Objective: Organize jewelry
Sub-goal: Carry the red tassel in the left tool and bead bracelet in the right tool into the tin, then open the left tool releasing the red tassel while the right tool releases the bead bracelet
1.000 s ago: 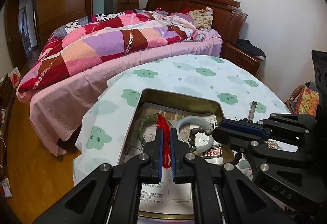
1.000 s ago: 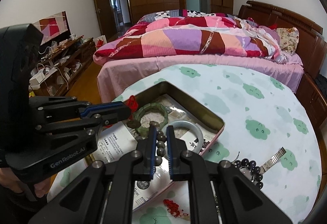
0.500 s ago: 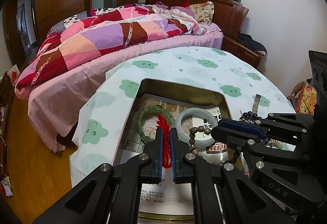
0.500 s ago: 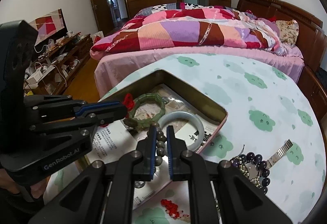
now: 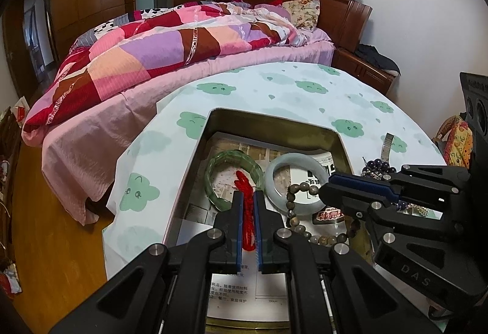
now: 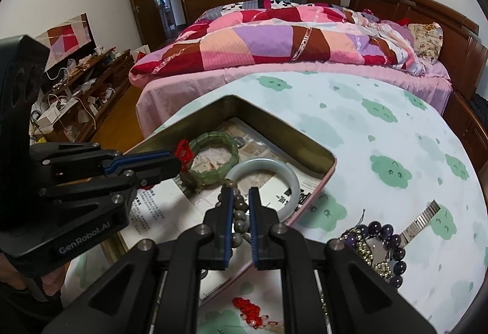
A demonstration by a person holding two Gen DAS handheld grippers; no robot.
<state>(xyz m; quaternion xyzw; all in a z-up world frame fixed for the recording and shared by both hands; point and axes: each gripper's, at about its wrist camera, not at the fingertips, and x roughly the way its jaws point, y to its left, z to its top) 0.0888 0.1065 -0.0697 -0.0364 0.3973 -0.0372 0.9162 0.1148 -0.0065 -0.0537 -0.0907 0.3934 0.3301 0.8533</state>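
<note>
An open metal tin (image 5: 268,117) (image 6: 274,133) lined with printed paper sits on the round table. Inside lie a green jade bracelet (image 5: 235,157) (image 6: 213,151) and a pale jade bangle (image 5: 297,161) (image 6: 265,166). My left gripper (image 5: 248,197) (image 6: 180,161) is shut on a red knotted cord (image 5: 244,184) (image 6: 183,151) over the green bracelet. My right gripper (image 6: 239,193) (image 5: 324,192) is shut on a brown wooden bead bracelet (image 6: 239,215) (image 5: 292,200) hanging above the tin near the bangle.
On the cloud-print tablecloth (image 6: 381,120), right of the tin, lie a dark purple bead bracelet (image 6: 387,245), small chains and a metal watch band (image 6: 422,219). A red-and-pale beaded piece (image 6: 253,311) lies near the front edge. A bed (image 5: 183,38) stands behind the table.
Both grippers kept their hold. The views tipped slightly, so the tin and its bracelets now sit a little higher and closer in frame.
</note>
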